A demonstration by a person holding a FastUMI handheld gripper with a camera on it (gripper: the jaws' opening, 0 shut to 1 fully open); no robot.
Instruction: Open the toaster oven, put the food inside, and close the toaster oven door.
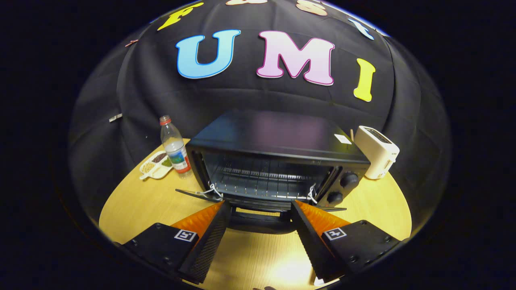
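I see the toaster oven (278, 161) on the worktop (137, 201) just ahead of my gripper (261, 207), its door (258, 209) dropped flat between the fingertips. My jaws stand wide apart, holding nothing. A bottle (175, 147) stands beside the oven.
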